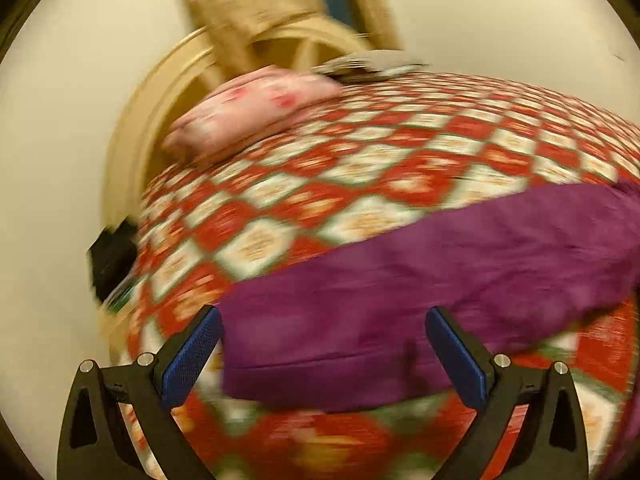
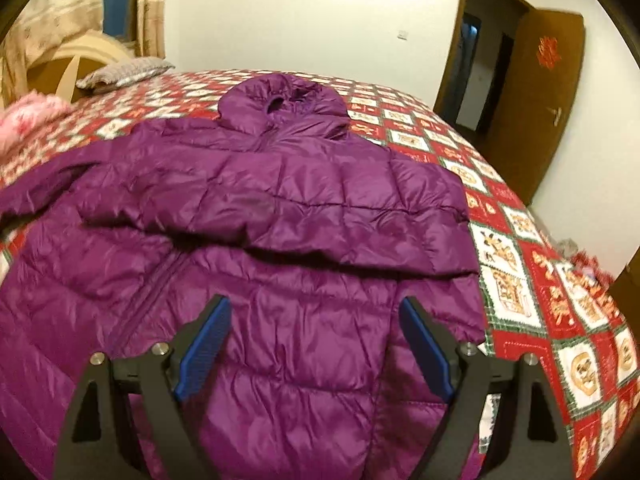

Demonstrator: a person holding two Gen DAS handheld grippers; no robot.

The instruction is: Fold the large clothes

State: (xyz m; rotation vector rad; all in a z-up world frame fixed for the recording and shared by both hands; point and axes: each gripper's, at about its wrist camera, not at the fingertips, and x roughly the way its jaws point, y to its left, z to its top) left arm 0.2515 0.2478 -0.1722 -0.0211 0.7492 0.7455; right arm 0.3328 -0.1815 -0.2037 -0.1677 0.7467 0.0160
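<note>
A purple hooded puffer jacket (image 2: 280, 184) lies front up on the bed, its hood (image 2: 280, 100) at the far end. One sleeve (image 2: 340, 220) is folded across the chest. My right gripper (image 2: 313, 306) hovers open over the jacket's lower front, with nothing between its blue pads. In the blurred left wrist view, a long purple part of the jacket (image 1: 400, 280) stretches across the bedspread. My left gripper (image 1: 323, 314) stands open just above its near end, and the pads do not press on the cloth.
A red and white checked bedspread (image 2: 520, 248) covers the bed. A pink pillow (image 1: 248, 112) and a grey pillow (image 2: 124, 70) lie by the cream headboard (image 1: 132, 128). A black object (image 1: 112, 256) sits at the bed's left edge. A brown door (image 2: 536, 100) stands open at the right.
</note>
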